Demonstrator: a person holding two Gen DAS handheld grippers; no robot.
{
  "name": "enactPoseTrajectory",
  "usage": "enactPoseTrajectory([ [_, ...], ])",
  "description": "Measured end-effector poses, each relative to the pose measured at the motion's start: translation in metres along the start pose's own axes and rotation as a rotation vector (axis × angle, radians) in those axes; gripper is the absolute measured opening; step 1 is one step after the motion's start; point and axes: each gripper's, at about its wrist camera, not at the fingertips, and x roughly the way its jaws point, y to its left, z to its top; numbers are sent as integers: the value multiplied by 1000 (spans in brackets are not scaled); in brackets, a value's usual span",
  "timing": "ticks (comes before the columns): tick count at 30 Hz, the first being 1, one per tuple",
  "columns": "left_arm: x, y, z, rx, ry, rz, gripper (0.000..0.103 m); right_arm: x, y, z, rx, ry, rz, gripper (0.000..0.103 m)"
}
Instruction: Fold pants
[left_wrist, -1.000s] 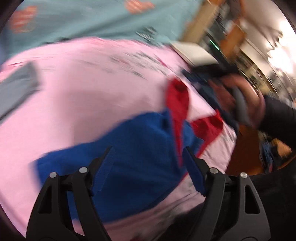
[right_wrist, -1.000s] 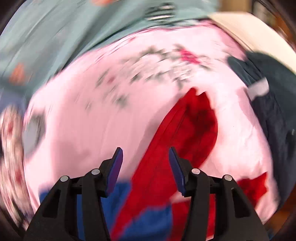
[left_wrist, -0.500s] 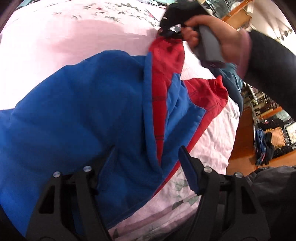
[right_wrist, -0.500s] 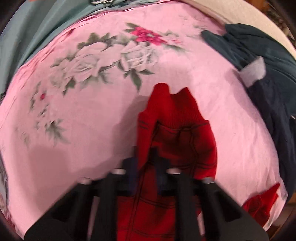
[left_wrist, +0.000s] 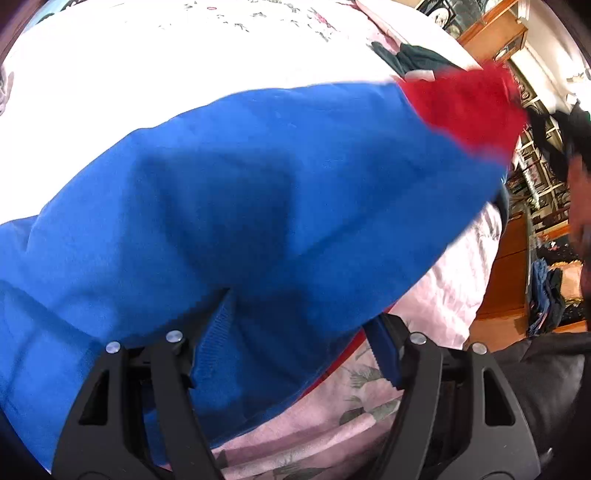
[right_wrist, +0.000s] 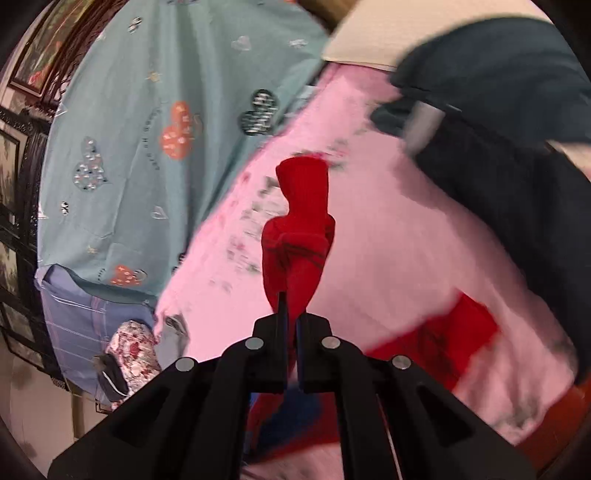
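- Pink floral bedding (left_wrist: 454, 291) covers the bed; a teal patterned sheet (right_wrist: 147, 122) lies beyond it in the right wrist view.
- Dark clothing (right_wrist: 509, 155) is piled at the far right edge of the bedding, blurred in this view.
- Wooden furniture (left_wrist: 491, 33) and a wood floor (left_wrist: 509, 266) show past the bed in the left wrist view.
- Pants (left_wrist: 258, 192), blue with red lower legs, spread across the bedding and fill most of the left wrist view.
- Left tool (left_wrist: 299, 332): jaws set wide apart. Blue fabric drapes between and over them; one blue pad (left_wrist: 384, 350) shows at the right jaw. No grip on the fabric is evident.
- Right tool (right_wrist: 291, 328): jaws drawn narrow, clamped on a red pant leg.
- Red cuff (right_wrist: 304, 184) stands up out of the right tool, above the bedding.
- Second red leg section (right_wrist: 443, 347) lies flat on the bedding, to the right of the right tool.
- Red end of the pants (left_wrist: 465, 110) appears raised and motion-blurred in the left wrist view.
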Motion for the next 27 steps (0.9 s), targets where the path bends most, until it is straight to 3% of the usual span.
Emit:
enactPoseTrajectory([
  [4,3,-8,2,43,27,59,70,18,-106,-52,253,82,-103,3],
  [6,6,-12,3,69,42,88,71,24,-121,-62,298,94,-67,2],
  [8,6,-15,6,86,60,111,71,20,-107,-55,249,123,-76,13],
  [11,-2,-11,12,35,77,93,71,2,-77,-40,106,89,-78,27],
  [13,-16,-5,13,-8,52,68,71,-4,-56,-31,-13,49,-154,35],
  [16,-30,-2,6,-4,32,72,71,-2,-38,-17,-110,5,-231,38],
  [19,-38,5,-4,19,40,138,71,-7,-17,-15,-188,-21,-177,38],
  [21,-46,12,-6,-24,28,129,71,3,12,-22,-321,53,-54,38],
  [23,-59,23,-9,-67,-1,121,71,32,54,-51,-515,232,72,38],
  [27,-77,47,-15,-111,-41,173,71,82,108,-124,-834,535,221,38],
])
